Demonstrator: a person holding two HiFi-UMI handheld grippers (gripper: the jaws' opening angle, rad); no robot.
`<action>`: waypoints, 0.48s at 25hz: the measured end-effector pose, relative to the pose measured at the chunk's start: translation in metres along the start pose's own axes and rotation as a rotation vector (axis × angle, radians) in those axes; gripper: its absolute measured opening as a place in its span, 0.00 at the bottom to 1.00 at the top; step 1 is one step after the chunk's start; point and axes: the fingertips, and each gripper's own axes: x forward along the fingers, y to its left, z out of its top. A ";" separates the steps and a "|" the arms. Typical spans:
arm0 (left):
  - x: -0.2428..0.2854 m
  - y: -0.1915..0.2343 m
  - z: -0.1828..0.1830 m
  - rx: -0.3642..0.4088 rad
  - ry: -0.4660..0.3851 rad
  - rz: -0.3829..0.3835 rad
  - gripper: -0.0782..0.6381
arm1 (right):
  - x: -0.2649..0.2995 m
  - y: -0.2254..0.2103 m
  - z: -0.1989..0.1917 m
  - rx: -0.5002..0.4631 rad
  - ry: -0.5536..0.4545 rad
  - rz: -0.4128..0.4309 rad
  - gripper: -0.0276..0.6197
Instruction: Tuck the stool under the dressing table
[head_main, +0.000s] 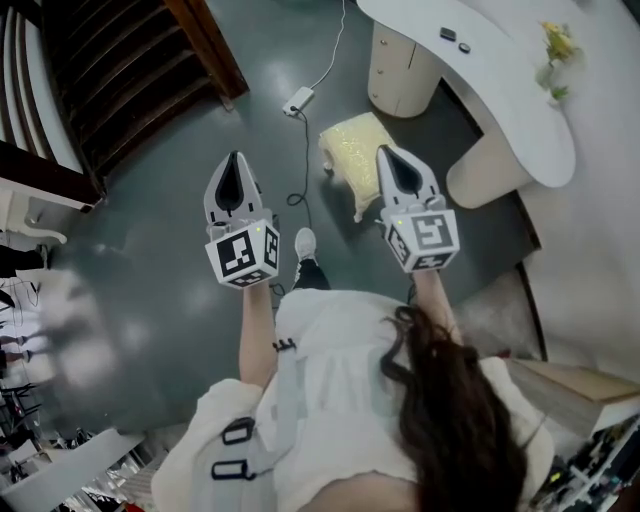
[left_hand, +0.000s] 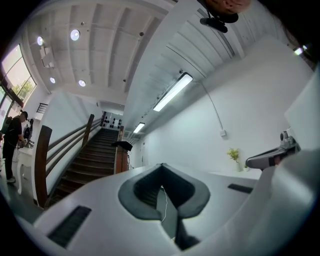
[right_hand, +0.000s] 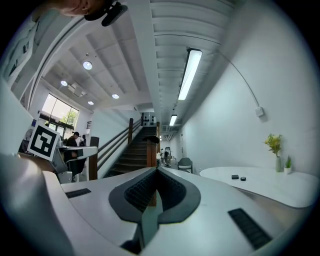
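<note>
Stool (head_main: 352, 146): pale yellow cushioned top, on the grey floor (head_main: 150, 260), out in the open. It is not under the dressing table (head_main: 520, 110). It stands just outside the gap between the table's cabinet base (head_main: 398, 72) and its round pedestal (head_main: 478, 172), close to both.

Hard to make out: the stool's right edge is covered by the right gripper (head_main: 392, 165). Its legs are mostly hidden under the cushion, with only pale side parts showing at the near corners. Whether it touches the cabinet I cannot tell. The stool shows only in the head view; in both gripper views the gripper body fills the lower half and covers the floor.

Right gripper (right_hand: 156, 170): jaws pressed together, nothing between them, pointing level down the room toward the staircase (right_hand: 135, 150). Table top to its right, with two small dark items (right_hand: 238, 177) and a vase of yellow-green sprigs (right_hand: 276, 150).

Left gripper (head_main: 235, 165) (left_hand: 161, 166): jaws also closed tip to tip, empty. It is held out over bare floor, well left of the stool.

Edges and room: the table top is curved and is cut off at the frame's top and right. A thin cable (head_main: 306, 150) runs from a white adapter (head_main: 298, 100) down past the stool's left side, near it. The staircase base (head_main: 215, 60) sits at upper left, with wide floor between it and the stool. The person's shoe (head_main: 305, 243) is on the floor between the two grippers, short of the stool.
</note>
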 end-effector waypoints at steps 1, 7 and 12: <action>0.013 0.006 -0.004 -0.003 0.005 -0.006 0.11 | 0.014 -0.002 0.000 -0.003 0.000 -0.004 0.05; 0.094 0.050 -0.018 -0.007 0.022 -0.037 0.11 | 0.103 -0.015 -0.004 0.021 0.022 -0.070 0.05; 0.161 0.090 -0.035 -0.004 0.037 -0.082 0.11 | 0.184 -0.013 -0.007 0.012 0.043 -0.091 0.05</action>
